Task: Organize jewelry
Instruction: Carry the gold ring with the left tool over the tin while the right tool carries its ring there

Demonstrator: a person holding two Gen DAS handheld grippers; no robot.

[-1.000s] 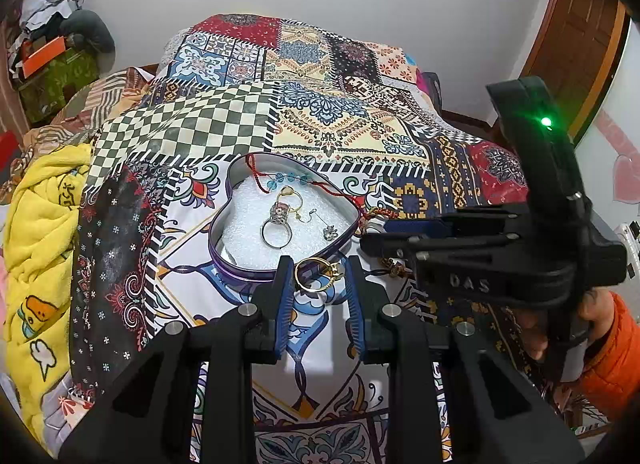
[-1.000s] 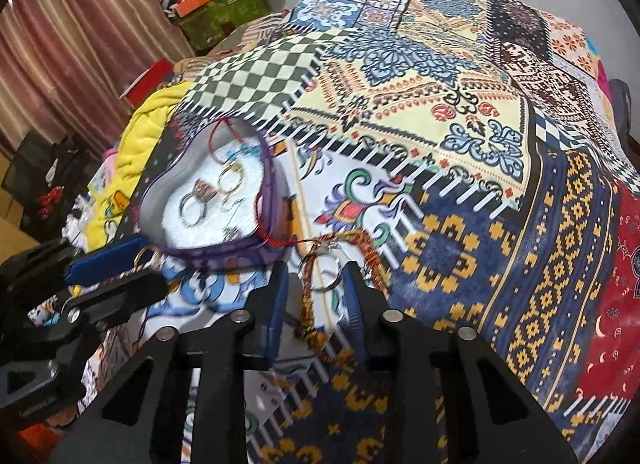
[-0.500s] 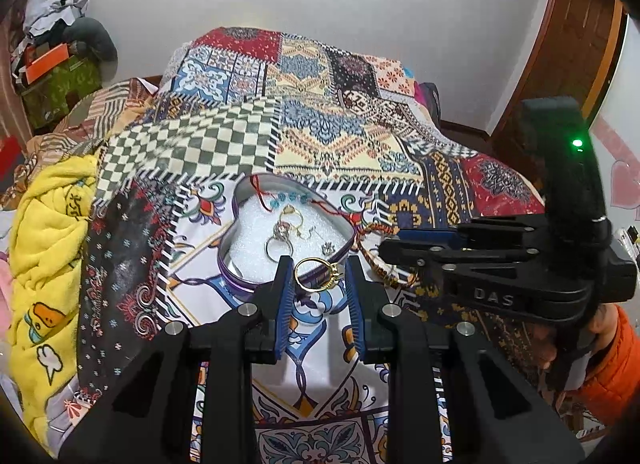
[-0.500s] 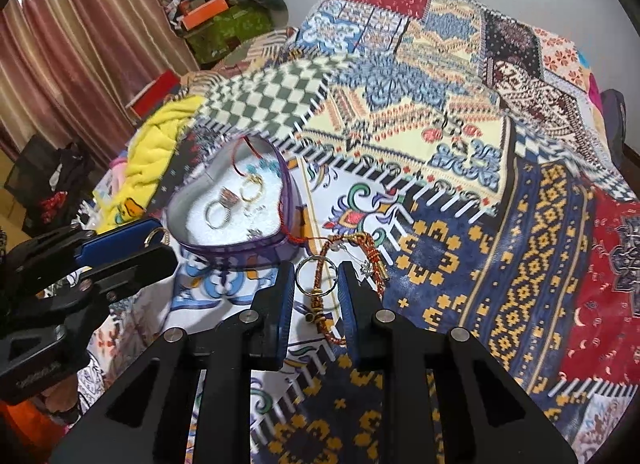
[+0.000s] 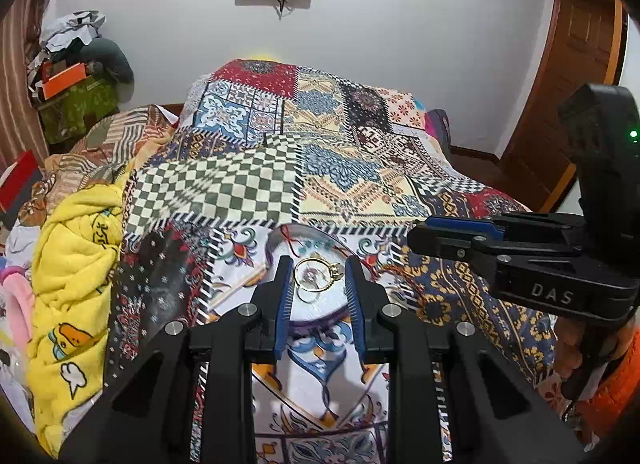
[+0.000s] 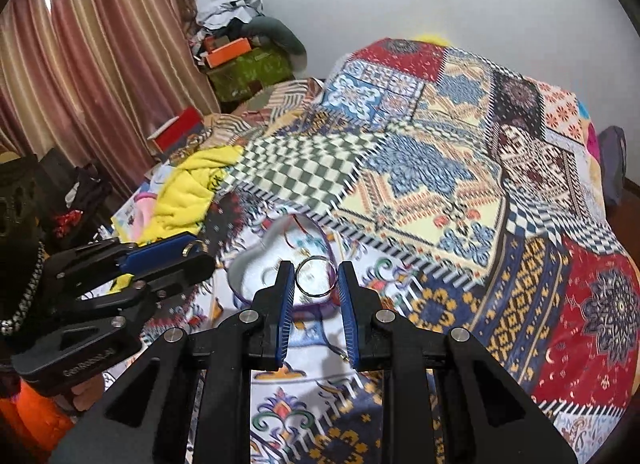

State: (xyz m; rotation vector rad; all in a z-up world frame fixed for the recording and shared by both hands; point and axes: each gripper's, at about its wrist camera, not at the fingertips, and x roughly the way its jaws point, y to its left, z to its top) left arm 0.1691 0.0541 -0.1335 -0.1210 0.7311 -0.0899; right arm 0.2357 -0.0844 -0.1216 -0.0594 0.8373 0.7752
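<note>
Readable text: one clear label, one blurred.
Raised letters "DAS" are showing on the black side body of the right gripper [image 5: 416, 234], at the right edge of the left wrist view. An embossed line of letters is sitting on the lower body of the left gripper [image 6: 198, 254] at the left edge of the right wrist view, too blurred to read. Dark characters are printing on the yellow blanket [image 5: 76, 264], not legible either.
</note>
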